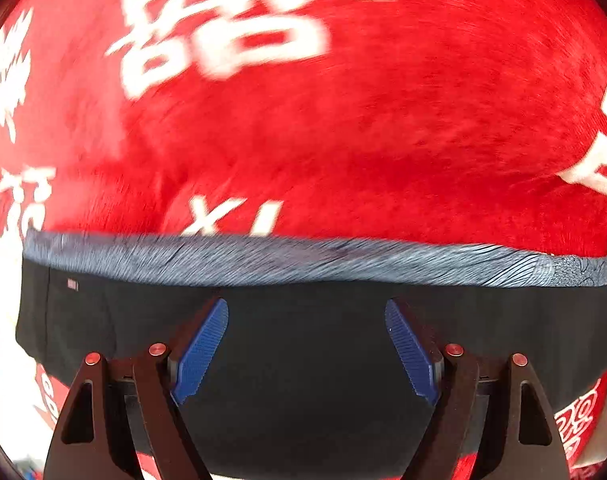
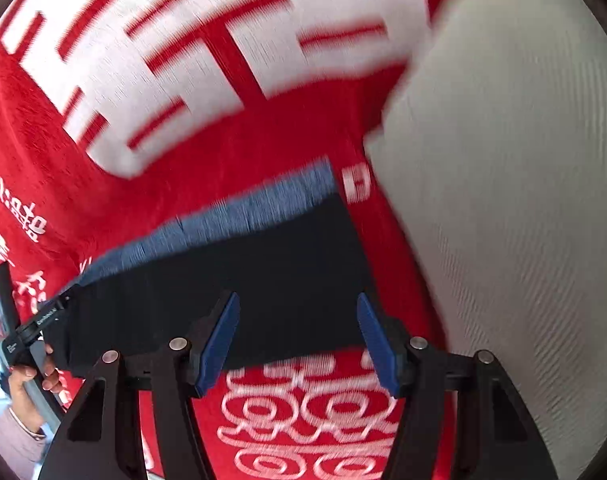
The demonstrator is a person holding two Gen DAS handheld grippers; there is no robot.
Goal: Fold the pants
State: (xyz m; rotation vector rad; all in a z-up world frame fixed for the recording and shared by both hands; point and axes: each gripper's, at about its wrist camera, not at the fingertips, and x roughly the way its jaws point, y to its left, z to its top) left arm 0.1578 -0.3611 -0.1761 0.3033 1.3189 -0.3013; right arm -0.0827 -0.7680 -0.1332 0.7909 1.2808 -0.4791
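Observation:
Black pants (image 1: 303, 360) with a grey-blue patterned waistband (image 1: 287, 260) lie folded flat on a red blanket (image 1: 343, 120). My left gripper (image 1: 306, 308) is open, its blue pads (image 1: 201, 352) apart just above the black cloth, holding nothing. In the right wrist view the same pants (image 2: 239, 280) lie as a dark rectangle with the waistband (image 2: 231, 212) on the far side. My right gripper (image 2: 297, 304) is open over the near right corner of the pants, holding nothing.
The red blanket (image 2: 43, 152) carries large white characters (image 2: 207, 52). A pale grey textured surface (image 2: 503, 200) lies to the right of it. The left hand-held gripper and the person's hand (image 2: 23, 376) show at the left edge.

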